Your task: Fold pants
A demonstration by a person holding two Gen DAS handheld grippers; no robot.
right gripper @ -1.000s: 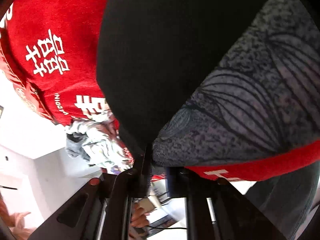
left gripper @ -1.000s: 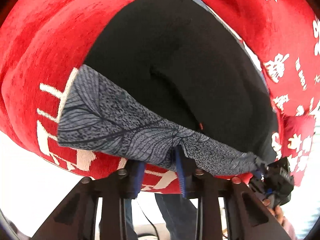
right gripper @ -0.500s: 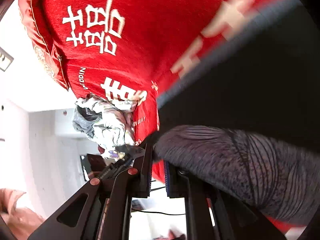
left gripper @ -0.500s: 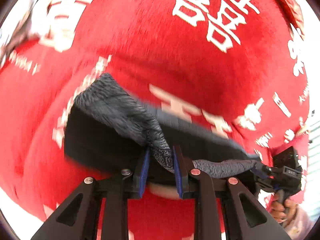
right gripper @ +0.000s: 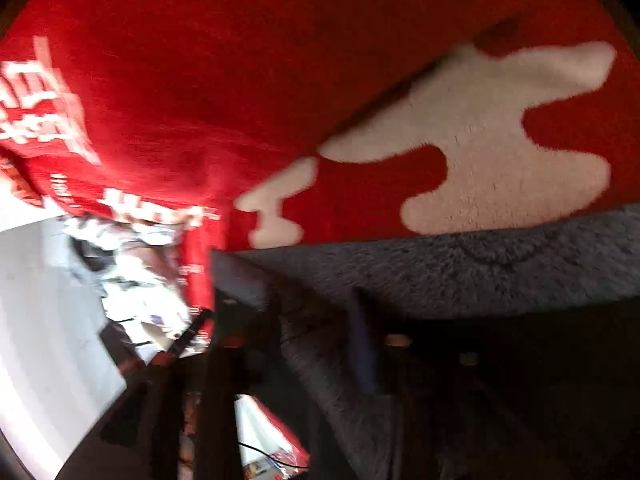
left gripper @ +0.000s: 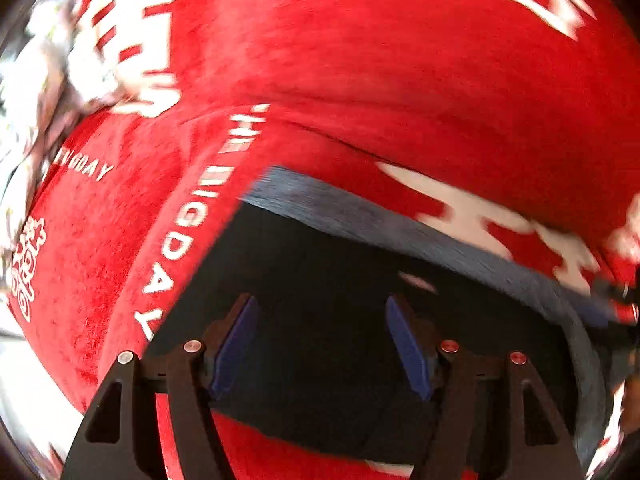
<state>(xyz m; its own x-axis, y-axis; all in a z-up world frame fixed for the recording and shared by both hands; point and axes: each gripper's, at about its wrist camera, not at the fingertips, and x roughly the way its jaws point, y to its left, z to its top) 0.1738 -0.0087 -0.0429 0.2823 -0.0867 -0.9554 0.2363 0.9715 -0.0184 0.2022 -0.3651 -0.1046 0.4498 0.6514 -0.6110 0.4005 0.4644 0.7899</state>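
The pants [left gripper: 320,264] are black with a grey patterned waistband [left gripper: 360,220] and lie folded on a red blanket [left gripper: 360,80] with white characters. My left gripper [left gripper: 320,336] is open just above the black cloth, its blue pads [left gripper: 236,340] spread wide with nothing between them. In the right wrist view the grey band [right gripper: 460,264] lies along the blanket [right gripper: 240,80]. My right gripper [right gripper: 316,332] is dark and blurred; grey cloth lies between its fingers, and the gap looks wider than before.
A crumpled white and grey patterned garment [left gripper: 44,80] lies at the blanket's left edge, also in the right wrist view [right gripper: 132,272]. A white wall [right gripper: 44,320] and floor lie beyond the blanket edge. The right gripper shows at the far right [left gripper: 616,308].
Both grippers have lowered the held waistband onto the blanket, folding the pants over. My left gripper has opened and let go of the cloth. The right view is blurred with motion.
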